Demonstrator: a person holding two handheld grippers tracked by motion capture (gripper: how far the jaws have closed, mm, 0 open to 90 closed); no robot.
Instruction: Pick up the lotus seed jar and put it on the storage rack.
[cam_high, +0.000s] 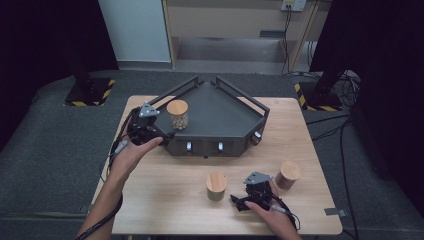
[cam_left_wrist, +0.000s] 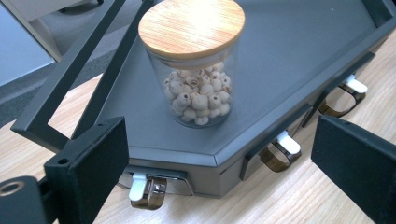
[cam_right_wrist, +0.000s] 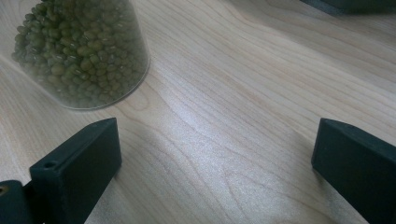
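A glass jar (cam_high: 177, 114) with a wooden lid, full of pale round seeds, stands on the left part of a dark wedge-shaped tray (cam_high: 225, 115). My left gripper (cam_high: 167, 136) sits at the tray's front left corner. In the left gripper view the seed jar (cam_left_wrist: 196, 70) stands upright on the tray (cam_left_wrist: 289, 60) beyond my open left gripper (cam_left_wrist: 219, 144), with nothing between the jaws. My right gripper (cam_high: 239, 202) rests near the table's front edge, beside a jar of green beans (cam_high: 216, 186). In the right gripper view the bean jar (cam_right_wrist: 84, 51) stands off to the upper left, and my right gripper (cam_right_wrist: 215, 144) is open over bare wood.
A third wooden-lidded jar (cam_high: 288, 174) stands on the table just right of my right hand. The tray has raised rails at its back sides and metal clasps (cam_left_wrist: 280, 151) along its front face. Grey floor surrounds the wooden table (cam_high: 165, 190).
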